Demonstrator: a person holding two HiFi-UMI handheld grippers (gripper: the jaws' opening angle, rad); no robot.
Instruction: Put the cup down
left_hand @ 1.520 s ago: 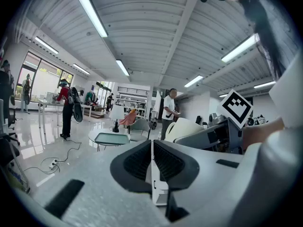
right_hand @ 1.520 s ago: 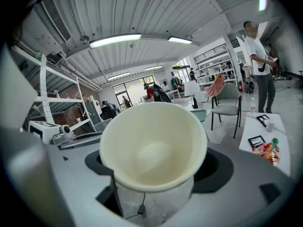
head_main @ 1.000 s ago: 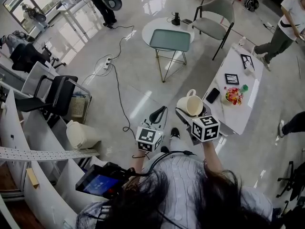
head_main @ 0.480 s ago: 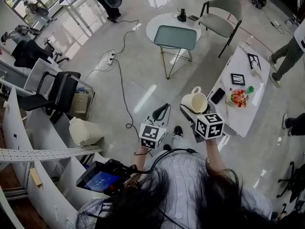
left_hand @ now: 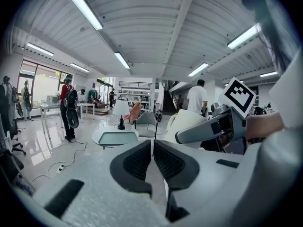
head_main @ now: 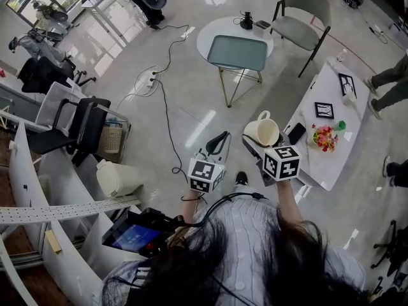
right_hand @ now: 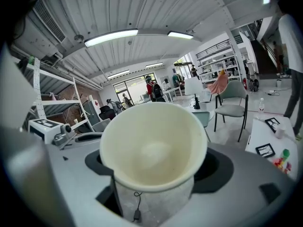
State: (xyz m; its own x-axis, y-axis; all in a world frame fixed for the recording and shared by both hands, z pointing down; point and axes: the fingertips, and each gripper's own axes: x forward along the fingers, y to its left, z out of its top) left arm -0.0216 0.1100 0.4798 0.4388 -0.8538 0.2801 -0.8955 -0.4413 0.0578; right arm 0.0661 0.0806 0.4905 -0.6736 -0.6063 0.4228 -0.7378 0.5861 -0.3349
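A cream cup (head_main: pixel 261 131) with a handle is held in the air above the floor by my right gripper (head_main: pixel 258 146), which is shut on it. In the right gripper view the cup (right_hand: pixel 154 148) fills the space between the jaws, its open mouth facing the camera, empty inside. My left gripper (head_main: pixel 217 143) hangs to the left of it, shut with nothing in it; in its own view the dark pads (left_hand: pixel 152 162) meet, and the cup (left_hand: pixel 182 124) shows to the right.
A long white table (head_main: pixel 328 116) with a phone, frames and sweets stands just right of the cup. A round table with a green tray (head_main: pixel 237 51) and a grey chair (head_main: pixel 299 24) stand ahead. Cables (head_main: pixel 162 101) cross the floor. Shelving and chairs (head_main: pixel 70 126) line the left.
The view has shifted slightly, so the tables and both grippers sit a little further right and lower in frame. The cup stays held in the right gripper.
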